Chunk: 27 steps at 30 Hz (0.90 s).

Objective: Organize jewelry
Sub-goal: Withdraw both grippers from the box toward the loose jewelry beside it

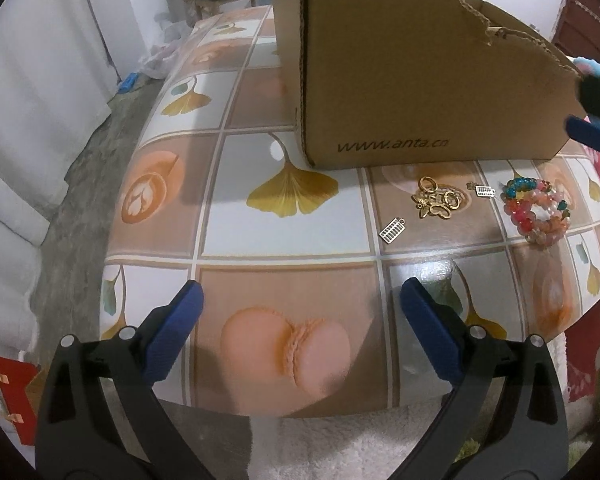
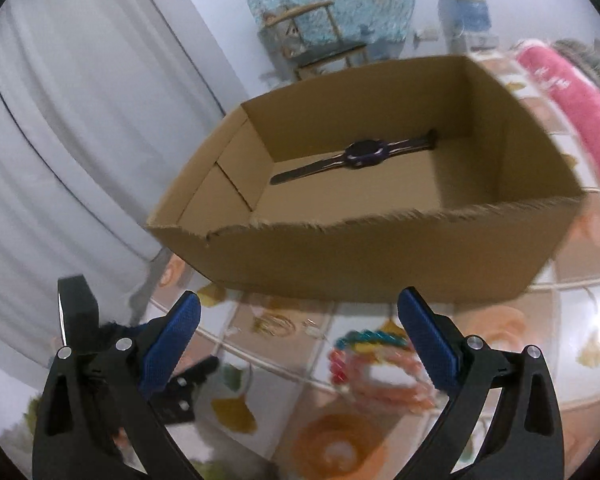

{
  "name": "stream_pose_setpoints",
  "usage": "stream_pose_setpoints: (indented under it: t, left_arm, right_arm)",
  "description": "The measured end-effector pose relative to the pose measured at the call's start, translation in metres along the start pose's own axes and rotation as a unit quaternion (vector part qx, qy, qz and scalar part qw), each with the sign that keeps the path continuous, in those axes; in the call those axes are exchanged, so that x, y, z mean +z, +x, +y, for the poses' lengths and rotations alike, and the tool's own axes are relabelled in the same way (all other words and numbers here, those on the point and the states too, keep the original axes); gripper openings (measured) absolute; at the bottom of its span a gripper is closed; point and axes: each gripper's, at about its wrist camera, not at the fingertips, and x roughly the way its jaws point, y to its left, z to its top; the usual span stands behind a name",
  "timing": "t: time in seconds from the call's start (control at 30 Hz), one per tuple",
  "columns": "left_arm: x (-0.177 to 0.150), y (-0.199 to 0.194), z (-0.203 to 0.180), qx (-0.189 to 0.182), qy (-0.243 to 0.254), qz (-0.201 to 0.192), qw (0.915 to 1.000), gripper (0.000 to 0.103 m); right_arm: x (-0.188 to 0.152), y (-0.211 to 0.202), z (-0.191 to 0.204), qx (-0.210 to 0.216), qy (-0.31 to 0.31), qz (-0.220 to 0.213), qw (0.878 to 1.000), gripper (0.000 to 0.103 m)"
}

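Observation:
An open cardboard box (image 1: 412,80) stands on the patterned table; in the right wrist view its inside (image 2: 340,196) holds a dark wristwatch (image 2: 364,154). In front of it lie colourful bead bracelets (image 1: 540,210), a gold pile of rings and butterfly charms (image 1: 438,200) and two small silver abacus charms (image 1: 392,232) (image 1: 484,191). My left gripper (image 1: 300,308) is open and empty, low over the table's near edge. My right gripper (image 2: 298,320) is open and empty, above the blurred bracelets (image 2: 376,364), facing the box. Its blue finger shows in the left wrist view (image 1: 592,136).
The table (image 1: 284,236) is covered in a tiled oilcloth with ginkgo leaves and macarons. White curtains (image 2: 80,140) hang at the left. A pink cloth (image 2: 572,100) lies to the right of the box. A wooden chair (image 2: 320,40) stands behind. The left gripper's body (image 2: 180,388) is beside my right gripper.

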Motion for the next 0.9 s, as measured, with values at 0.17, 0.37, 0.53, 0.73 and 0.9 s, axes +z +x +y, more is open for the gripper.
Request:
stream_pose_setpoints:
  t: [0.17,0.37,0.53,0.73,0.9]
  left_arm:
    - [-0.003,-0.003,-0.002,0.002,0.013,-0.02,0.9997,0.096]
    - [-0.003,-0.007,-0.007,0.004,0.041,-0.048,0.998,0.095]
    - [0.002,-0.017,-0.016,-0.016,0.071,-0.088,0.9935,0.095]
    - [0.002,-0.022,-0.03,-0.033,0.111,-0.099,0.9884,0.074]
    - [0.006,-0.02,-0.031,-0.037,0.122,-0.093,0.9875,0.062]
  right_arm:
    - [0.016,0.017,-0.012,0.059,0.069,0.026,0.996,0.096]
    - [0.016,0.044,-0.021,0.149,0.16,0.07,0.973,0.091]
    - [0.016,0.055,-0.021,0.177,0.182,0.064,0.965,0.083]
    - [-0.003,0.038,-0.03,0.182,0.168,0.043,0.968,0.073]
    - [-0.036,0.012,-0.017,0.141,0.073,0.079,0.984,0.062]
